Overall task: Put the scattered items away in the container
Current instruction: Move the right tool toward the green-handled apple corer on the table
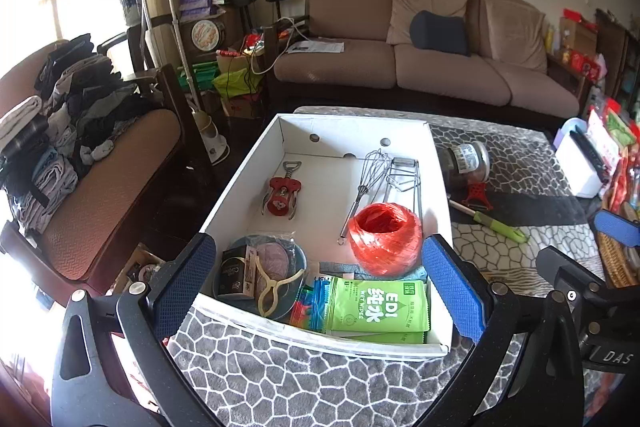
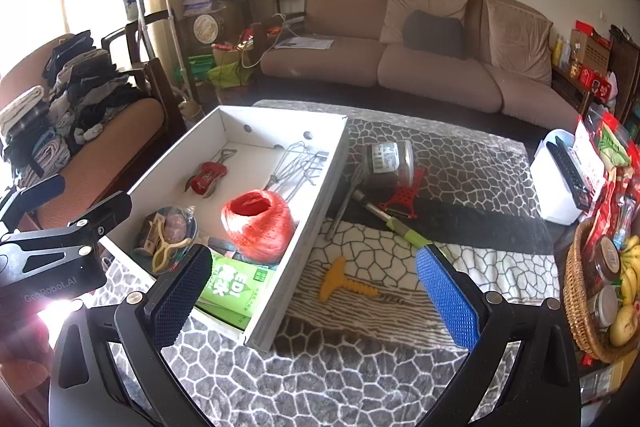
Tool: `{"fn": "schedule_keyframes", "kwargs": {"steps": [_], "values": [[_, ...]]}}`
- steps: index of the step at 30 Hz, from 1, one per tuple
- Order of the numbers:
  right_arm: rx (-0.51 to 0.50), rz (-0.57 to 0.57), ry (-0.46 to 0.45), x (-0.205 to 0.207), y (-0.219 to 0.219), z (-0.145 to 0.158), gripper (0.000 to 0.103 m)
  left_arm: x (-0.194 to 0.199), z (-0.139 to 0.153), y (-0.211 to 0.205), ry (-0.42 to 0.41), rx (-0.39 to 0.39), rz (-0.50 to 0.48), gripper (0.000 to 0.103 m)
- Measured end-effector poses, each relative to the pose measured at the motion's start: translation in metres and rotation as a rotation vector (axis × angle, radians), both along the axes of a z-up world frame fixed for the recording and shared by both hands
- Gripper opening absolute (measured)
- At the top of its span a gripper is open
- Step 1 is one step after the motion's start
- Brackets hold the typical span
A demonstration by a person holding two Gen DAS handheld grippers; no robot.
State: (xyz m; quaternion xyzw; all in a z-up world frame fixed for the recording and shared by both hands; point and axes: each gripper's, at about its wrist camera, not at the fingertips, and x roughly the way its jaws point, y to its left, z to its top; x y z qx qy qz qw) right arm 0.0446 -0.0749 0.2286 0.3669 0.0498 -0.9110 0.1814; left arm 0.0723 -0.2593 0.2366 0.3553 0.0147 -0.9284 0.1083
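Observation:
A white cardboard box (image 1: pixel 240 183) (image 2: pixel 316 195) sits on the patterned table. Inside lie a red twine ball (image 1: pixel 385 238) (image 2: pixel 258 225), a red corkscrew (image 1: pixel 280 195), a whisk (image 1: pixel 362 183), green wet-wipe packs (image 1: pixel 378 305) and a bowl with a clip (image 1: pixel 260 273). Outside, to the box's right, lie a yellow corkscrew tool (image 2: pixel 346 286), a green-handled peeler (image 2: pixel 394 223), a red peeler (image 2: pixel 402 197), metal tongs (image 2: pixel 346 199) and a jar on its side (image 2: pixel 390 159). My left gripper (image 1: pixel 316 287) is open and empty above the box's near end. My right gripper (image 2: pixel 314 293) is open and empty above the yellow tool.
A wicker basket (image 2: pixel 576 291) with bananas and jars stands at the table's right edge, a white box (image 2: pixel 560 183) behind it. A brown sofa (image 2: pixel 420 67) lies beyond the table, an armchair piled with clothes (image 1: pixel 80 131) to the left.

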Motion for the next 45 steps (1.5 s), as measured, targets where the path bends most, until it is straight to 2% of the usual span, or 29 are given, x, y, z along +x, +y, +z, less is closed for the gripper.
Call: {"fn": "schedule_keyframes", "kwargs": {"steps": [9, 16, 21, 26, 33, 35, 39, 43, 45], "values": [[0.025, -0.025, -0.005, -0.027, 0.017, -0.004, 0.103, -0.032, -0.016, 0.009, -0.023, 0.018, -0.023, 0.103], [0.039, -0.089, -0.031, -0.055, 0.052, -0.022, 0.103, -0.064, -0.034, 0.057, -0.05, 0.016, -0.112, 0.103], [0.046, -0.131, -0.065, -0.072, 0.093, -0.045, 0.103, -0.085, -0.052, 0.091, -0.082, 0.064, -0.176, 0.103], [0.046, -0.107, -0.08, -0.087, 0.122, -0.069, 0.103, -0.085, -0.064, 0.12, -0.075, 0.104, -0.246, 0.103], [0.059, 0.015, -0.089, -0.112, 0.143, -0.104, 0.103, -0.059, -0.078, 0.174, -0.047, 0.088, -0.387, 0.103], [0.08, 0.06, -0.097, -0.121, 0.142, -0.117, 0.103, -0.054, -0.083, 0.19, -0.048, 0.113, -0.428, 0.103], [0.072, 0.106, -0.128, -0.14, 0.147, -0.144, 0.101, -0.066, -0.093, 0.209, -0.074, 0.224, -0.477, 0.103], [0.059, 0.132, -0.149, -0.158, 0.152, -0.168, 0.083, -0.092, -0.109, 0.206, -0.118, 0.325, -0.461, 0.103], [0.07, 0.174, -0.156, -0.165, 0.146, -0.179, 0.077, -0.102, -0.119, 0.204, -0.146, 0.353, -0.454, 0.103]]}}
